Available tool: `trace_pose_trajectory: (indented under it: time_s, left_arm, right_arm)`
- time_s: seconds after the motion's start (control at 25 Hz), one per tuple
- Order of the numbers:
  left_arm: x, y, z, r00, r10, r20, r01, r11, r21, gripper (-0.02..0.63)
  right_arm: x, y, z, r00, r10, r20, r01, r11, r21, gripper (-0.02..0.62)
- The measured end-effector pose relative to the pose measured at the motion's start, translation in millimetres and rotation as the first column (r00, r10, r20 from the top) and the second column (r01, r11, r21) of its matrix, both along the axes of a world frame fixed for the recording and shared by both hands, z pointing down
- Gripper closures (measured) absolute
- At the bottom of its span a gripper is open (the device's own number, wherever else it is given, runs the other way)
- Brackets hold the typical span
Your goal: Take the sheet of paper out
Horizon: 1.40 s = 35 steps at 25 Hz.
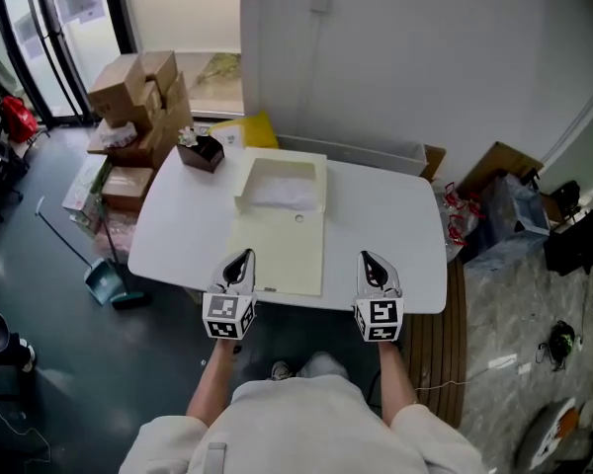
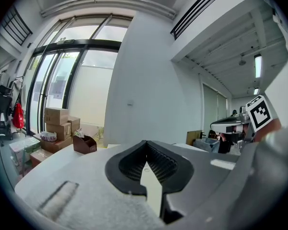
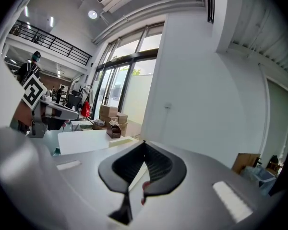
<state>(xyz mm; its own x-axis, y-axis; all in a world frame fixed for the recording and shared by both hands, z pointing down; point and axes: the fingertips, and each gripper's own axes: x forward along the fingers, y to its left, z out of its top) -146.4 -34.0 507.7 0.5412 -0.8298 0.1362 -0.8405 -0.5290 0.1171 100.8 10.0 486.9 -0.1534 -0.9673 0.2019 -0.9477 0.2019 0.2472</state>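
An open cream flat box [image 1: 277, 250] lies in the middle of the white table [image 1: 395, 215], its flap stretched toward me. White paper [image 1: 282, 191] sits in the far tray part of the box. My left gripper [image 1: 239, 265] [image 2: 145, 150] hovers over the near left corner of the flap, jaws together, nothing held. Over bare table just right of the flap, near the front edge, my right gripper [image 1: 376, 270] [image 3: 144, 150] also has its jaws together and is empty. Both point away from me, roughly level.
A brown tissue holder [image 1: 202, 151] stands at the table's far left corner. Stacked cardboard boxes [image 1: 138, 97] and a dustpan [image 1: 107, 284] are on the floor to the left. Bags and clutter [image 1: 514, 210] lie to the right. A white wall stands behind the table.
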Motion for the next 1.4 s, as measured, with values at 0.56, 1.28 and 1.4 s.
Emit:
trace_pose_trajectory:
  time_s: [0.56,1.28,1.4]
  left_arm:
    - [16,-61,17,0.999,-0.020,0.029,0.020,1.000,-0.023,0.606]
    - [63,-183,36,0.987,-0.128,0.096,0.136,0.987,-0.090,0.606]
    - [71,-199,45,0.984,-0.140,0.109,0.153,0.982,-0.114,0.606]
  right_arm:
    - [14,-72,16,0.999,-0.031,0.024,0.031,1.000,0.001,0.594]
    - [68,-221,44,0.989,-0.121,0.080,0.126,0.990,-0.068,0.594]
    - [73,-240,54,0.985,-0.139,0.098,0.148,0.985,-0.086,0.594]
